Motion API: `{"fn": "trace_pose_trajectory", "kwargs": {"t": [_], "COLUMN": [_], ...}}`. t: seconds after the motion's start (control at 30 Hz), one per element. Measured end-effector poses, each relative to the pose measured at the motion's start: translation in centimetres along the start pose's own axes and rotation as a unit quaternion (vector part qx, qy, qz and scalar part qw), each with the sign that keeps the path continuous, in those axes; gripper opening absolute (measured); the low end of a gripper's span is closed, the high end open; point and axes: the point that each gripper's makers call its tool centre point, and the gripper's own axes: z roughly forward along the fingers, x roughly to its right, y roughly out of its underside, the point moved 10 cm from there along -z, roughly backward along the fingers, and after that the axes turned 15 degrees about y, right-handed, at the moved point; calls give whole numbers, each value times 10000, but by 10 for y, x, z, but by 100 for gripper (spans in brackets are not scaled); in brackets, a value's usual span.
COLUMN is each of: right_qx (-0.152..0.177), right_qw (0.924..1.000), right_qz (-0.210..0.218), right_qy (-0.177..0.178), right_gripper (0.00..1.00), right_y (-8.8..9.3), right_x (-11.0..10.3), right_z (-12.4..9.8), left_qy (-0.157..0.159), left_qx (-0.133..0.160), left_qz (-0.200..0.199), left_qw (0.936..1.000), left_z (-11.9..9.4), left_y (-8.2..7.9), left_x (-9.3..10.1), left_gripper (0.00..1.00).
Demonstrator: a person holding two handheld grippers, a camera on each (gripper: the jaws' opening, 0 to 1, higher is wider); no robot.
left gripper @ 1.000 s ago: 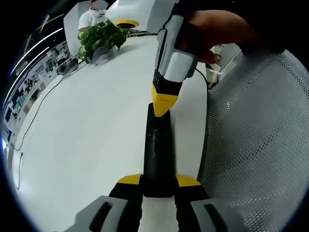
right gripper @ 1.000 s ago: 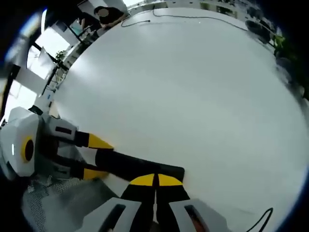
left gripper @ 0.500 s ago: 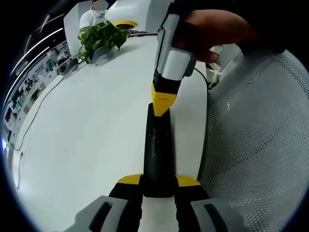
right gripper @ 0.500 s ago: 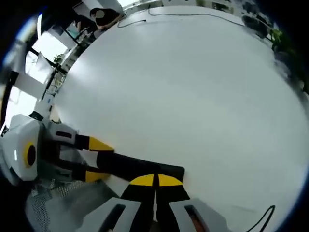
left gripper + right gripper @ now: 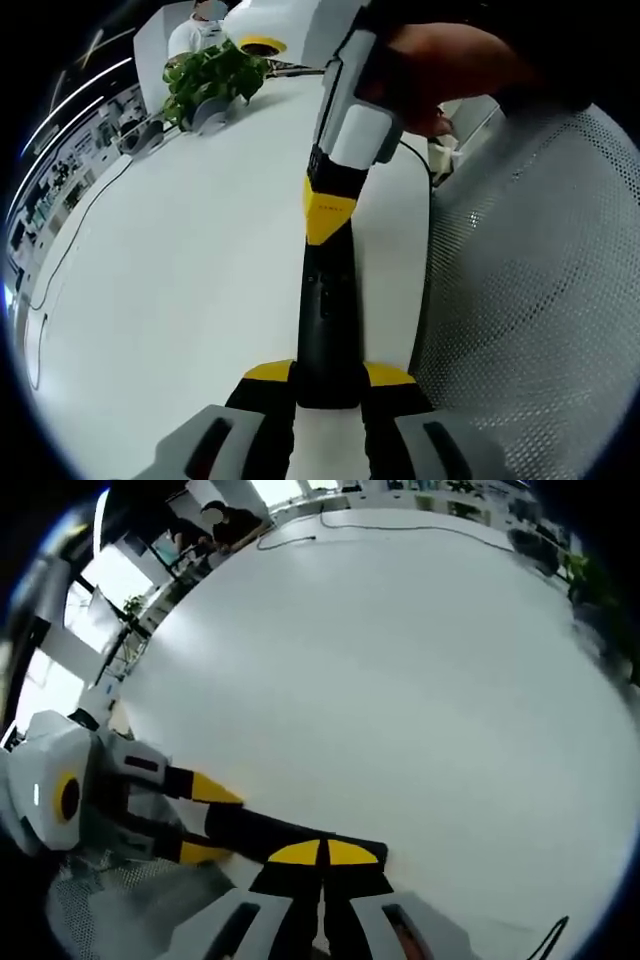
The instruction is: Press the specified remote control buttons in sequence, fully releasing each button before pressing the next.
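White table (image 5: 180, 250): black remote (image 5: 326, 320), potted plant (image 5: 212, 75), thin cable (image 5: 75, 235) lying on it.

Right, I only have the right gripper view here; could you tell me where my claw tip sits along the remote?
Observer: In the left gripper view, the right claw, jaws together, points at the far end of the black remote.
Operator: Are the buttons beyond that tip, please?
Observer: No, the small buttons lie around the remote's middle, between that tip and the left claw.
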Motion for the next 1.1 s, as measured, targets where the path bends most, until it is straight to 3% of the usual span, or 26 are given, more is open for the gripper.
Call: {"fn": "trace_pose_trajectory", "kwargs": {"t": [0.4,0.63,1.1], "right_qx": [5,123,69], "right_qw": [10000,9980,9971], "right_qz": [-57,-564,-666], "right_qy": [27,262,366], "right_gripper": [0,0,0], "right_y": [2,2,0], "right_x": [-2,-8,-10], "right_z": [3,3,3], "left_qy": [-5,-16,-21], "left_qx": [20,31,22], "left_qz": [-9,-16,-9], "left_qw": [10000,10000,10000], "left_z": [0,0,1], "left_y": [0,0,0], "left_x": [0,-1,-1], "left_gripper": [25,25,25]}}
